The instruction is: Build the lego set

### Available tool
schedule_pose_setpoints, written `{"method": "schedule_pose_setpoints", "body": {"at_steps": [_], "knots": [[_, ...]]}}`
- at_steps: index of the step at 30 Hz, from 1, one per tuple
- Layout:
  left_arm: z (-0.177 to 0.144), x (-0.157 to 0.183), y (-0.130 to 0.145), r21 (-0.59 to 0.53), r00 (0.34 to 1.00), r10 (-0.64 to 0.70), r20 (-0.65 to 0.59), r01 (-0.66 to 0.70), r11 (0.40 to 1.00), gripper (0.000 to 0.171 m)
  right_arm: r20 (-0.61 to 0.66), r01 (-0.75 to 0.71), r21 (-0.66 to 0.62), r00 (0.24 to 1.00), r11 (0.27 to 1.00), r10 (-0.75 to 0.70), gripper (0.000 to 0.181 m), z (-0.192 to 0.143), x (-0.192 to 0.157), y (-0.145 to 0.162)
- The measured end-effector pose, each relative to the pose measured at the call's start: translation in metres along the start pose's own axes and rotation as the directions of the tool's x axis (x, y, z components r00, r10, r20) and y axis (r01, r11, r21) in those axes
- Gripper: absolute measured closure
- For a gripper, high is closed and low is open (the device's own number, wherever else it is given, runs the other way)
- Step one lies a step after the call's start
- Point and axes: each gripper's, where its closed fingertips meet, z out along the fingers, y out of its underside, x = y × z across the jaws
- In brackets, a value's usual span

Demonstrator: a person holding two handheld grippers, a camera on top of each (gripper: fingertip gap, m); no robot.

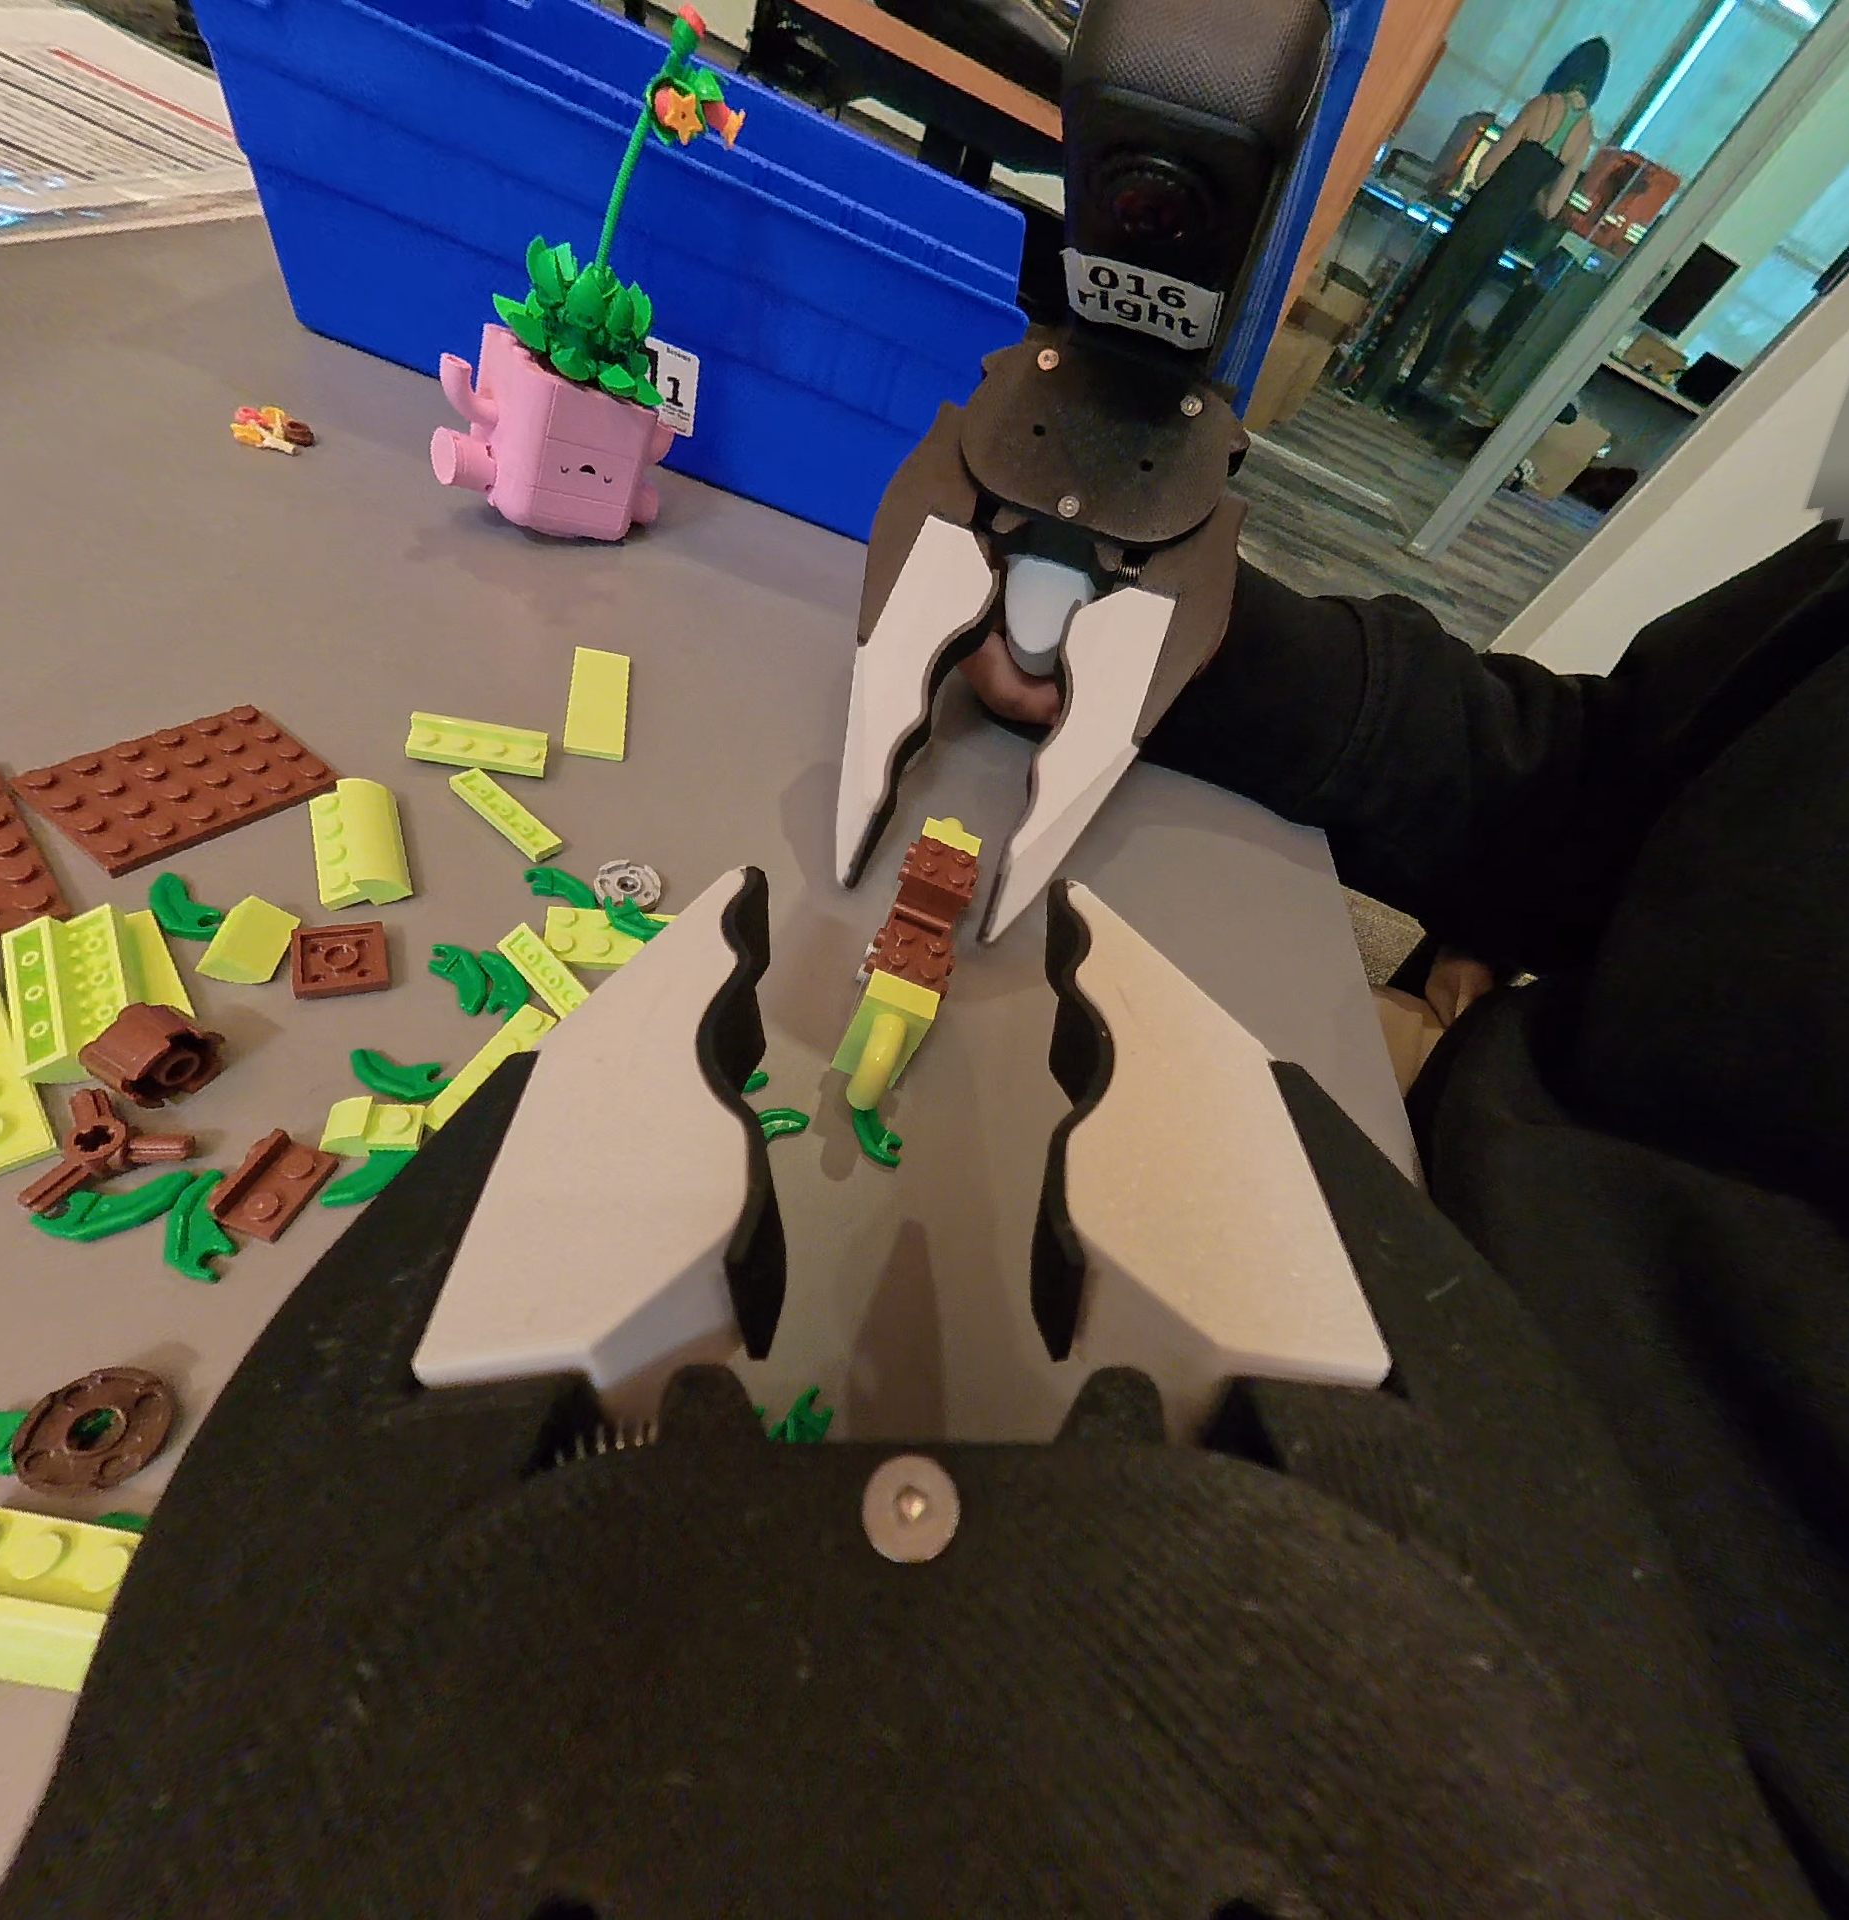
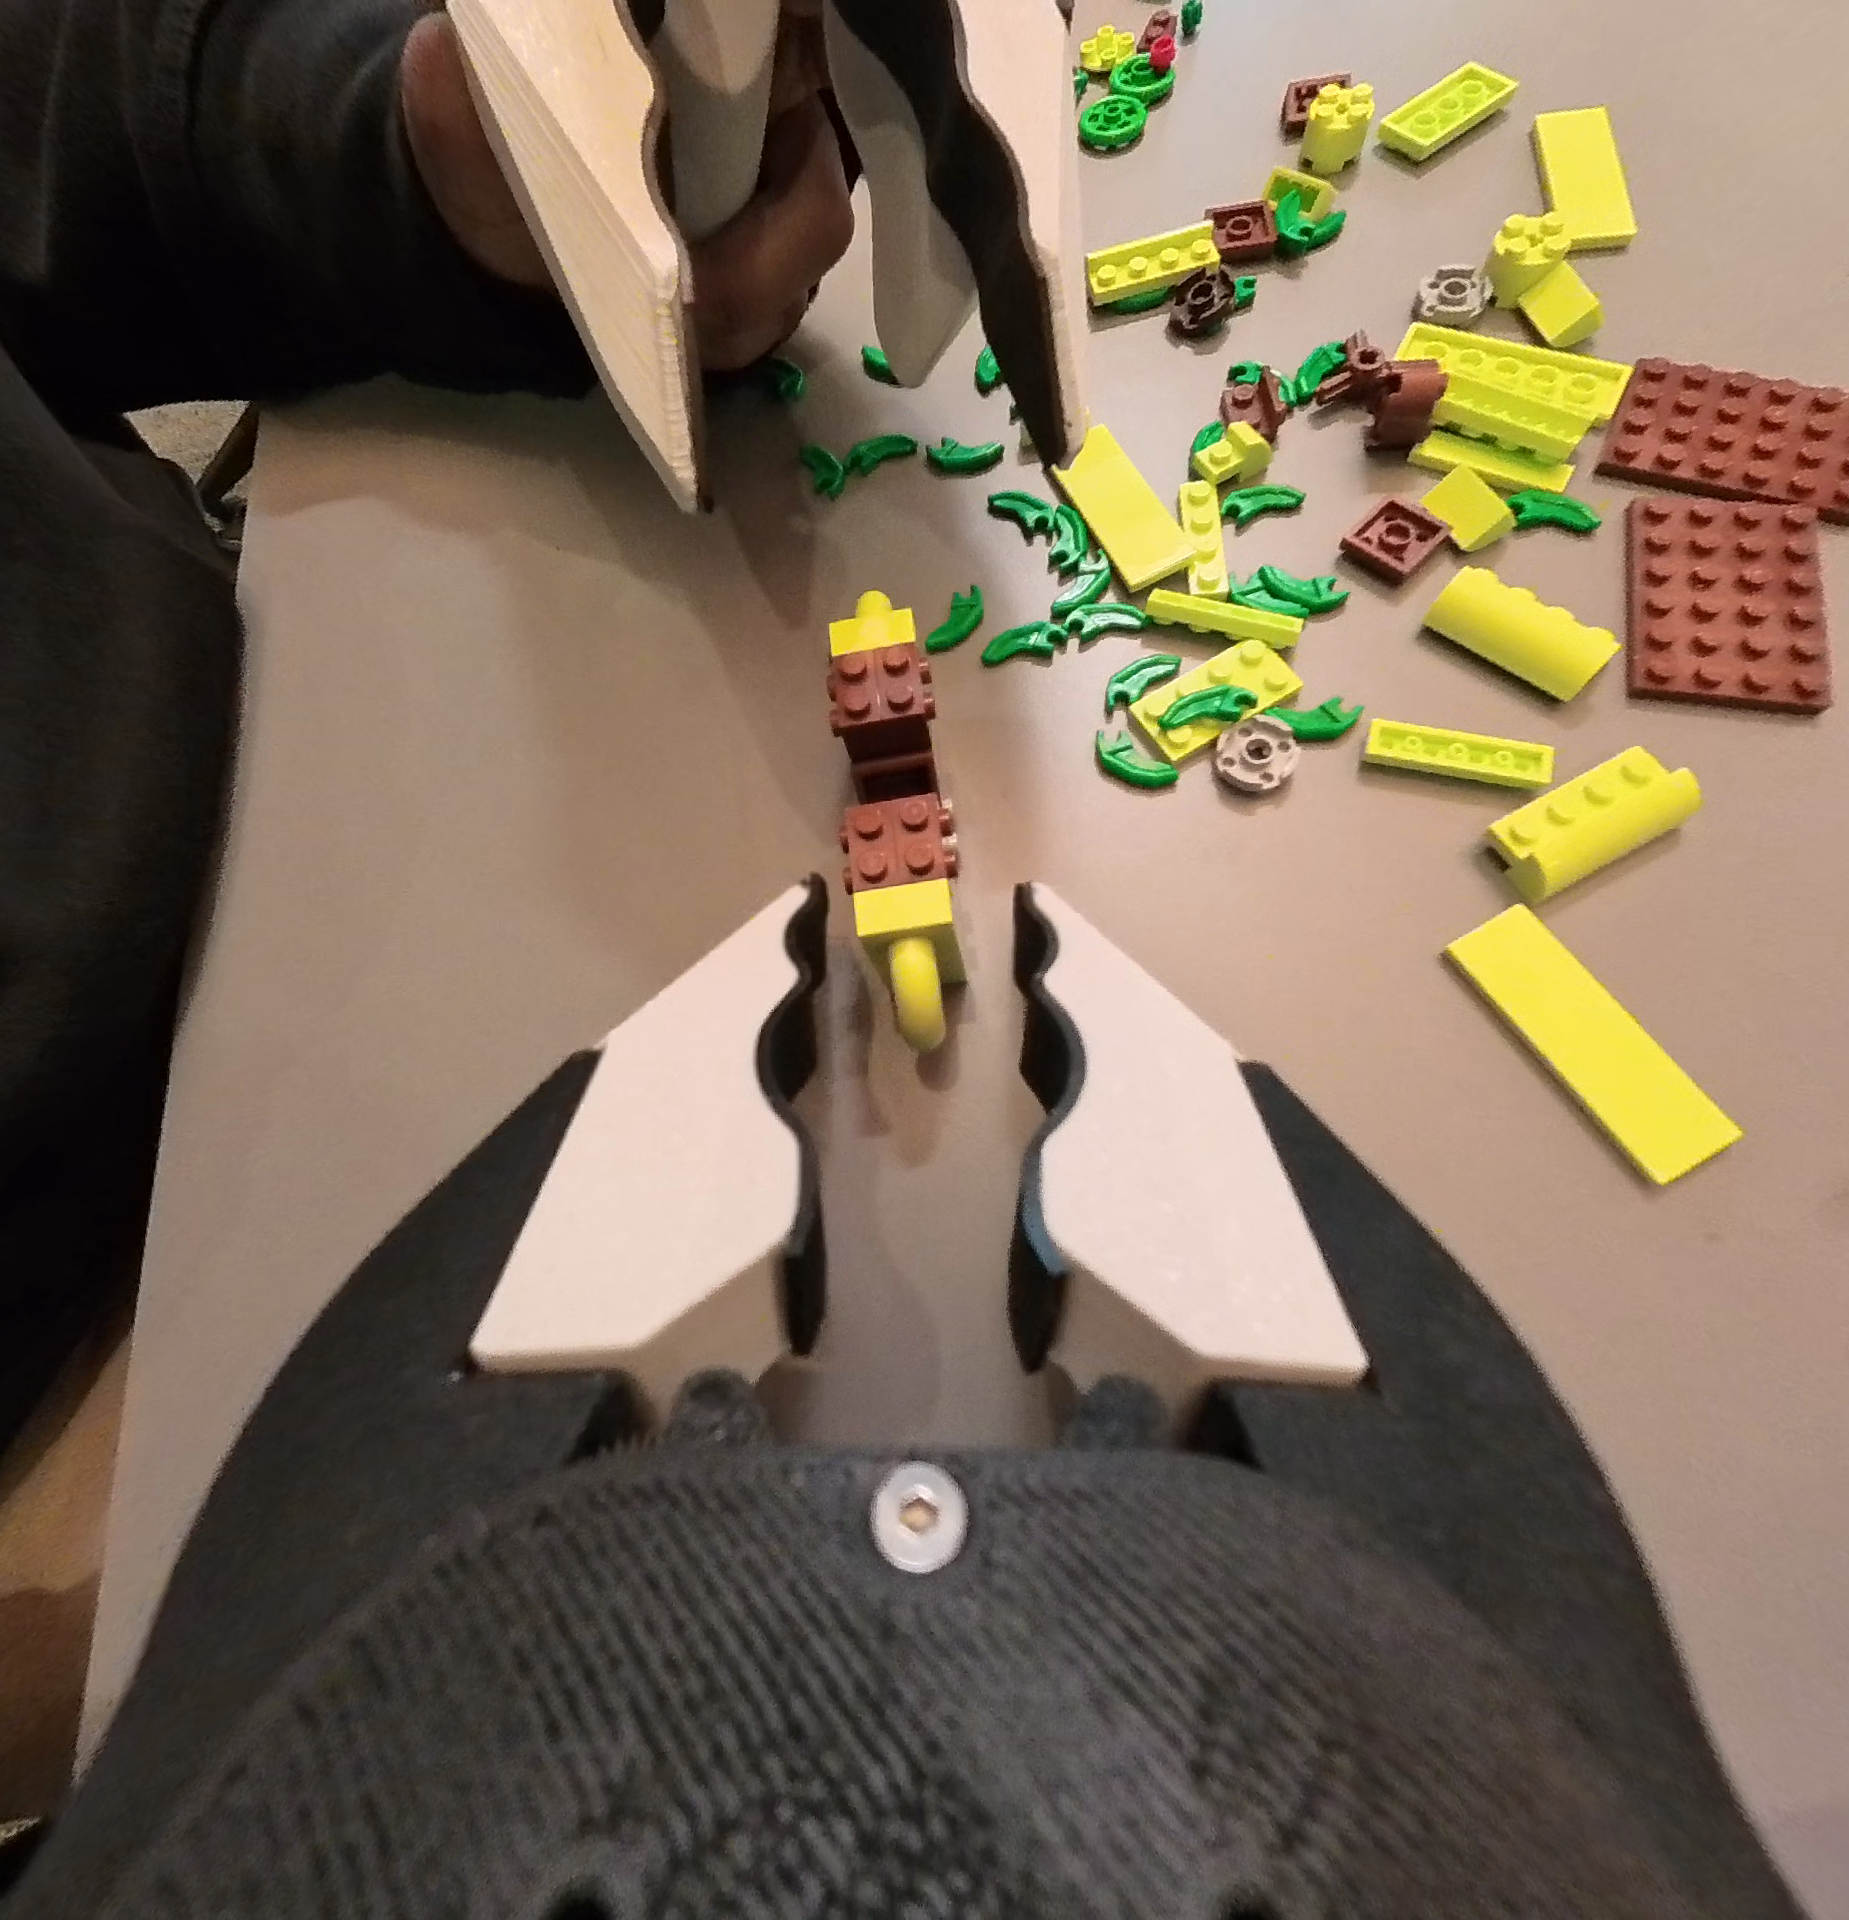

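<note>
A small assembly of brown and lime bricks point(image 1: 915, 956) lies on the grey table between the two grippers, with a curved lime peg at each end. It also shows in the right wrist view point(image 2: 894, 769). My left gripper point(image 1: 907, 894) is open and empty, its tips just short of the assembly's near end. My right gripper point(image 2: 918, 896) is open, and its tips straddle the lime end without visibly touching it. The right gripper also shows opposite in the left wrist view point(image 1: 922, 902). The left gripper shows at the top of the right wrist view point(image 2: 876, 473).
Loose lime bricks point(image 2: 1585, 821), green leaf pieces point(image 2: 1065, 623) and brown plates point(image 2: 1730, 603) are scattered beside the assembly. A finished pink pot model with a green plant point(image 1: 556, 436) stands in front of a blue bin point(image 1: 587, 208). The table edge point(image 1: 1367, 987) and a dark sleeve point(image 1: 1419, 707) are close. My right fingertips sit around 7 centimetres from my left ones.
</note>
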Motion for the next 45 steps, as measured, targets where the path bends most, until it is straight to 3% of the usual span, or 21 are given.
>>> {"method": "schedule_pose_setpoints", "body": {"at_steps": [4, 12, 15, 21, 24, 27, 29, 33, 35, 40, 45], "knots": [[0.0, 0.0, 0.0, 0.002, 1.0, 0.005, 0.002, -0.005, 1.0, 0.121, -0.011, 0.017, 0.007, 1.0, 1.0, -0.017, 0.162, -0.001, -0.001, -0.001], [-0.008, -0.002, -0.012, 0.103, 0.999, -0.033, -0.007, 0.033, 0.994, 0.12, -0.077, -0.01, 0.01, 0.997, 1.0, 0.01, 0.163, -0.01, 0.008, 0.006], [-0.016, -0.011, -0.019, 0.156, 0.998, -0.027, 0.057, 0.018, 0.988, 0.12, -0.196, -0.077, 0.019, 0.977, 0.997, 0.079, 0.164, -0.03, 0.031, 0.017], [-0.023, -0.035, -0.017, 0.147, 0.971, -0.042, 0.234, 0.008, 0.989, 0.124, -0.365, -0.217, 0.014, 0.908, 0.976, 0.207, 0.164, -0.059, 0.061, 0.04], [-0.025, -0.055, -0.011, 0.09, 0.931, -0.063, 0.359, 0.033, 0.995, 0.133, -0.437, -0.234, -0.007, 0.875, 0.972, 0.207, 0.161, -0.064, 0.069, 0.049], [-0.021, -0.076, -0.004, -0.025, 0.893, -0.058, 0.447, 0.078, 0.997, 0.137, -0.475, -0.245, 0.028, 0.85, 0.969, 0.229, 0.134, -0.066, 0.074, 0.045], [-0.015, -0.088, 0.004, -0.119, 0.878, -0.049, 0.477, 0.12, 0.986, 0.138, -0.491, -0.226, 0.086, 0.838, 0.97, 0.239, 0.125, -0.069, 0.072, 0.036], [-0.001, -0.108, 0.013, -0.251, 0.847, -0.007, 0.531, 0.165, 0.954, 0.144, -0.547, -0.124, 0.238, 0.803, 0.963, 0.238, 0.127, -0.081, 0.061, 0.016], [0.001, -0.115, 0.019, -0.304, 0.831, 0.014, 0.556, 0.188, 0.934, 0.154, -0.585, -0.094, 0.271, 0.774, 0.958, 0.242, 0.133, -0.088, 0.055, 0.013], [0.0, -0.125, 0.029, -0.353, 0.807, 0.038, 0.589, 0.215, 0.911, 0.147, -0.606, -0.069, 0.273, 0.762, 0.959, 0.228, 0.138, -0.09, 0.048, 0.013], [0.0, -0.118, 0.023, -0.316, 0.829, 0.017, 0.558, 0.193, 0.929, 0.158, -0.604, -0.053, 0.274, 0.767, 0.96, 0.215, 0.14, -0.09, 0.046, 0.011]]}}
